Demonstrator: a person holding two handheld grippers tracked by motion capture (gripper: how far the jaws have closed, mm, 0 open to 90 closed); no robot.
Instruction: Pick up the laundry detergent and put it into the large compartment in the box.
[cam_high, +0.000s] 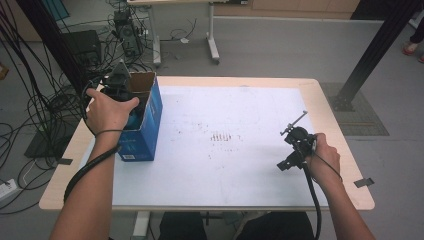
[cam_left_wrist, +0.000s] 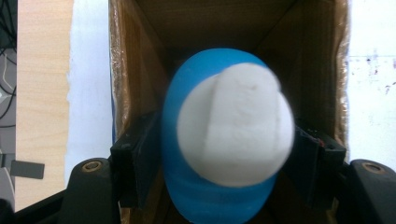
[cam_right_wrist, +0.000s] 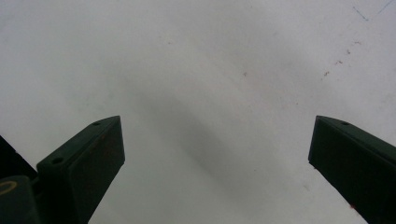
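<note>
At nine o'clock, the left gripper (cam_left_wrist: 229, 154) pinches a blue-and-white ball (cam_left_wrist: 229, 140) inside a blue box (cam_high: 150, 120); at three, the right gripper (cam_right_wrist: 217, 154) is spread wide.

Left claw (cam_high: 121, 86) at ten o'clock, tipped down, its jaws pressed on something between them; right claw (cam_high: 295, 146) at four o'clock gapes wide.

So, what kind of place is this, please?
Probably a lab or workshop for recording: loose cables lie across the grey floor, a black frame post stands beside the table.
</note>
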